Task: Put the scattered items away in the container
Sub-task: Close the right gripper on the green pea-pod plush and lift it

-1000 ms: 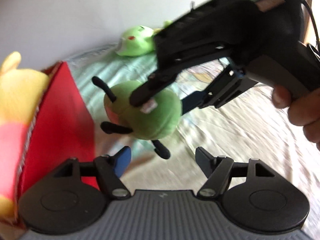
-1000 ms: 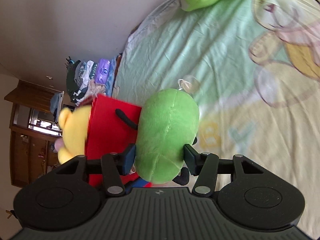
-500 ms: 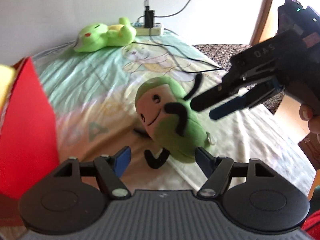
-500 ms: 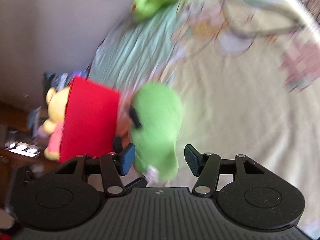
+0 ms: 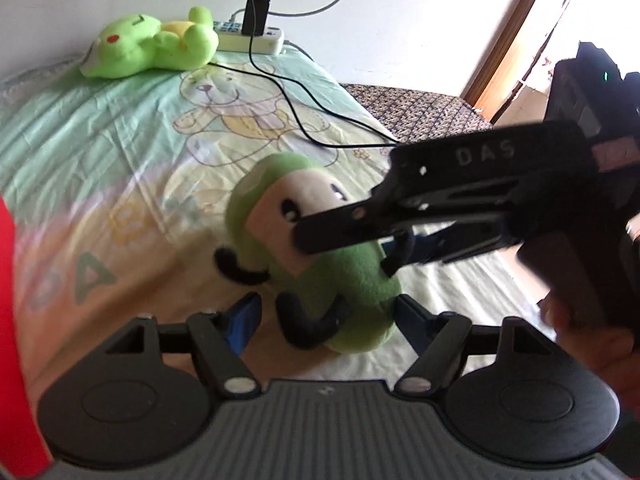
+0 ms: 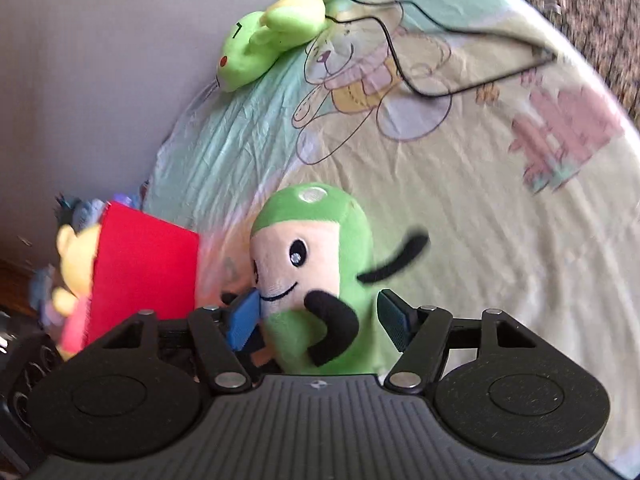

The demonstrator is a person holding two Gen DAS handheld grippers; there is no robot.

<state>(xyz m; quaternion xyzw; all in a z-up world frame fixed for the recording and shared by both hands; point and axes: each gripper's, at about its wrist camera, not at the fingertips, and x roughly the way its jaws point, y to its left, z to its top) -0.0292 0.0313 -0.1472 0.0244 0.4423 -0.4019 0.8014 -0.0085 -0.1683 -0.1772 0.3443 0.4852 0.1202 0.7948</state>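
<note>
The right gripper (image 6: 316,322) has just been opening its fingers, and the green bean plush (image 6: 320,276) is now lying loose between them on the bed sheet (image 6: 500,220), outside the red container (image 6: 144,272) at the left. So the toy is dropped, not yet tidied. The left gripper (image 5: 326,322) is coming near, fingers spread around the plush without pressing. A green frog plush (image 5: 148,48) is waiting far, beside the power strip (image 5: 256,38) at the wall.
</note>
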